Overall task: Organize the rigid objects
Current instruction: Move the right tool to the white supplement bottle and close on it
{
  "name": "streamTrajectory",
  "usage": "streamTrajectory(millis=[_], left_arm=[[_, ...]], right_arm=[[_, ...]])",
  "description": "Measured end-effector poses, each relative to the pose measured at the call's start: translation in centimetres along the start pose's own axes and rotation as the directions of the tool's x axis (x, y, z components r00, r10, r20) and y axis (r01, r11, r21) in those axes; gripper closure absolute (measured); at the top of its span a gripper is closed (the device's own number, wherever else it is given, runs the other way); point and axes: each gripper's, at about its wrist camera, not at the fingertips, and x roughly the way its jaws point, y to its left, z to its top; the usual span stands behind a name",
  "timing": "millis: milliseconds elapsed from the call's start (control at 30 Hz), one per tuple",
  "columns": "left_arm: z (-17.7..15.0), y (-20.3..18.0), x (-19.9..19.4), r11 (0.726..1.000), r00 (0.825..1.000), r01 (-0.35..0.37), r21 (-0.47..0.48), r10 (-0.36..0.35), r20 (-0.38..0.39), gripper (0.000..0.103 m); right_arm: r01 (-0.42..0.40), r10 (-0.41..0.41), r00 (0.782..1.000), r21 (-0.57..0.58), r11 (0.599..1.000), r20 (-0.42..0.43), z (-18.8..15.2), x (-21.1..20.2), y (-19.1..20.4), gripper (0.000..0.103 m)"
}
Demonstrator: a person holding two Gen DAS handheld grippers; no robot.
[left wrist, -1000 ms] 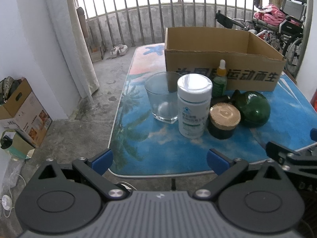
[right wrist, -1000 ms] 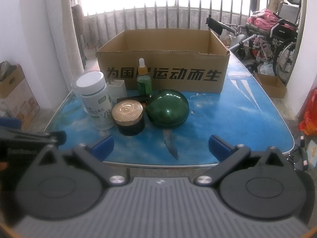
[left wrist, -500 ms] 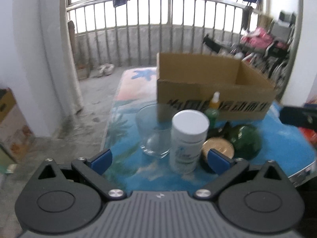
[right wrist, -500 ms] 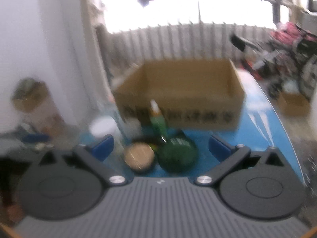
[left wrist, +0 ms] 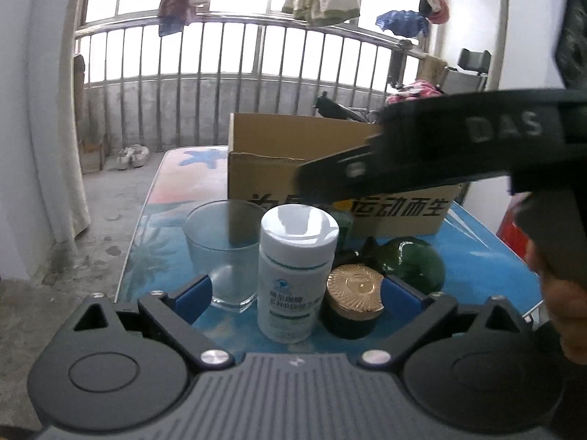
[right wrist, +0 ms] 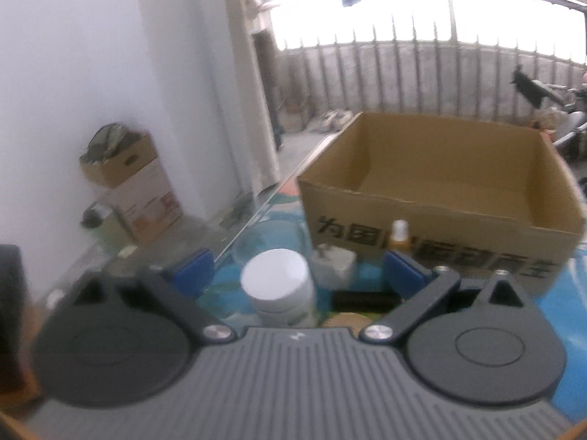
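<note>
The white plastic screw-cap bottle point(left wrist: 296, 273) stands upright near the front edge of the blue printed table point(left wrist: 477, 256), long axis vertical, cap up. It looks stiff, light and smooth-walled; a hold across the body below the cap seems safest. Just beside it stand a clear drinking glass point(left wrist: 220, 253), likely fragile, and a dark jar with a gold lid point(left wrist: 354, 302); behind is the open cardboard box point(right wrist: 440, 187). The left gripper point(left wrist: 295, 295) frames the bottle, its jaws closing but apart from it. The right gripper point(right wrist: 298, 269) hangs wide and empty above.
</note>
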Motion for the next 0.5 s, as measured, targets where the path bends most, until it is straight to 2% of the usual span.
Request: streamTrajectory(millis=[100,233,500], left_arm=[[-0.1,-0.1,0.7,0.999,1.000,-0.006,0.034,0.006,-0.003,0.019],[-0.2,0.4,1.6,0.999,0.999,0.038,0.032,-0.037,-0.022,0.034],[-0.3,1.4,2.4,0.998,0.997,0.070,-0.001,-0.070,-0.043,0.048]], right_arm=[[-0.027,0.026,0.999,-0.022,0.999,-0.038,0.4,1.8,0.7,0.011],[-0.047,0.043,0.995,-0.049,0.998,-0.088,1.0,4.3,1.2,0.020],[-0.068,0.057,0.983,-0.057,0.996,-0.177,0.7,7.5,1.2,0.035]])
